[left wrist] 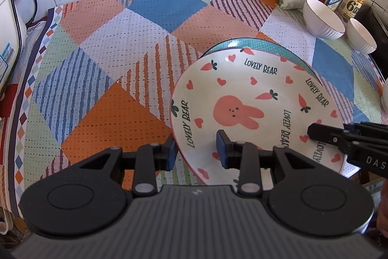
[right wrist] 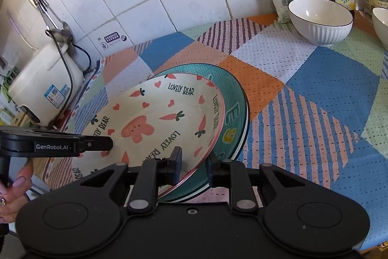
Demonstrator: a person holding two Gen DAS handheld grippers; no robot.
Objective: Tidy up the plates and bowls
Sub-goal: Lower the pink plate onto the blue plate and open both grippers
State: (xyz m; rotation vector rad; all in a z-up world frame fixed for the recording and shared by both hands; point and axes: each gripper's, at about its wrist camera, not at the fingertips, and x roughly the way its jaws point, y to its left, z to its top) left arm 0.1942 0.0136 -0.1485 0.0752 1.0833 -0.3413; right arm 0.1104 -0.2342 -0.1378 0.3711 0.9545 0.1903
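Left gripper (left wrist: 197, 152) is spread wide, straddling the near rim of the cream ceramic rabbit-print plate (left wrist: 252, 103), which sits stacked on a teal grid-pattern plate (right wrist: 230, 113) on the patchwork table mat (left wrist: 116, 45). Right gripper (right wrist: 194, 168) also brackets both rims; whether it pinches, cannot tell. Risk: uneven lift could tilt the stack so the top plate slides off.

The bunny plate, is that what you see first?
Yes: the bunny plate, cream with pink hearts and carrots, sits tilted on a teal plate at the near edge of the patchwork mat. Both grippers, left gripper and right gripper, straddle its rim. Two white bowls wait beside bottles.
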